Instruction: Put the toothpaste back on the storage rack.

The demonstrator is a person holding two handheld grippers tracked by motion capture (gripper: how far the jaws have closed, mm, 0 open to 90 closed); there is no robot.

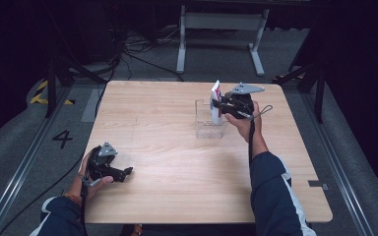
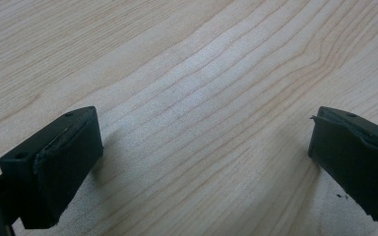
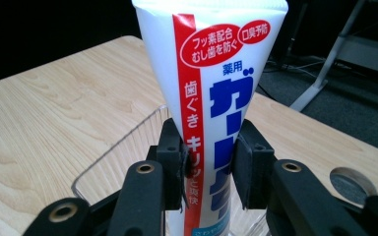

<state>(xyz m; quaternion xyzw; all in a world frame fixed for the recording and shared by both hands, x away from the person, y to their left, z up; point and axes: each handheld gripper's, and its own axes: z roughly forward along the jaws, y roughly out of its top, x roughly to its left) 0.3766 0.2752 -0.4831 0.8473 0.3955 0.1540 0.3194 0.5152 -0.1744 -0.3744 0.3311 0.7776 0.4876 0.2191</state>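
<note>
A white toothpaste tube [image 3: 211, 98] with a red stripe and blue Japanese lettering stands upright, crimped end up. My right gripper [image 3: 210, 164] is shut on the tube's lower half. In the high view the tube [image 1: 216, 101] stands in a clear plastic box [image 1: 209, 129] on the table's far middle, with the right gripper [image 1: 220, 104] holding it from the right. My left gripper [image 1: 126, 172] rests near the table's front left, held in a hand. Its jaws stand wide apart over bare wood, so the left gripper [image 2: 204, 157] is open and holds nothing.
The light wooden table [image 1: 177, 162] has a round hole [image 3: 352, 184] near one edge. Behind it stand a white frame [image 1: 221, 29], cables on the grey floor and black tripod legs [image 1: 59, 73]. A floor mark "4" [image 1: 62, 138] lies at the left.
</note>
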